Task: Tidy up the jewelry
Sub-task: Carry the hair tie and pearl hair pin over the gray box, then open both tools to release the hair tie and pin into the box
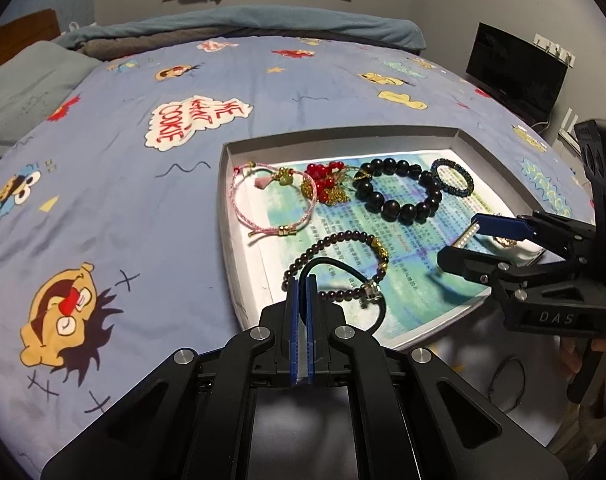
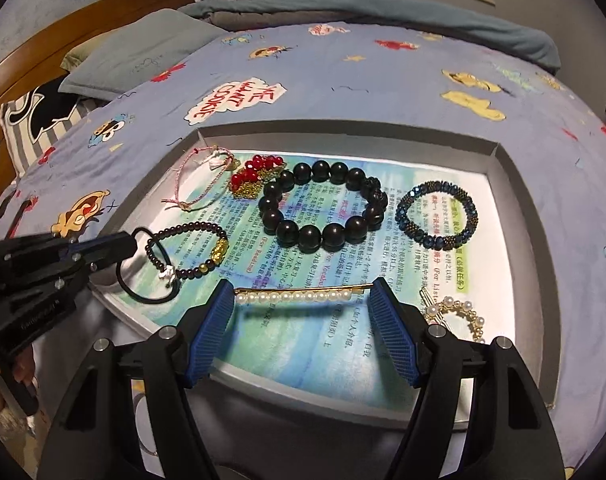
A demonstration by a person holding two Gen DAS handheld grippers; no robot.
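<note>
Lengthwise, pearl hairpin (image 2: 303, 295) between spread jaws

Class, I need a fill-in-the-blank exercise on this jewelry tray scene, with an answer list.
1. The left claw is shut on a ______ hair tie.
2. The right claw is open around a hairpin lined with white ______.
3. The bracelet with the largest beads is ______ in color.
4. All the jewelry lies in a shallow gray ______ on the bed.

Missing words: black; pearls; black; tray
</note>
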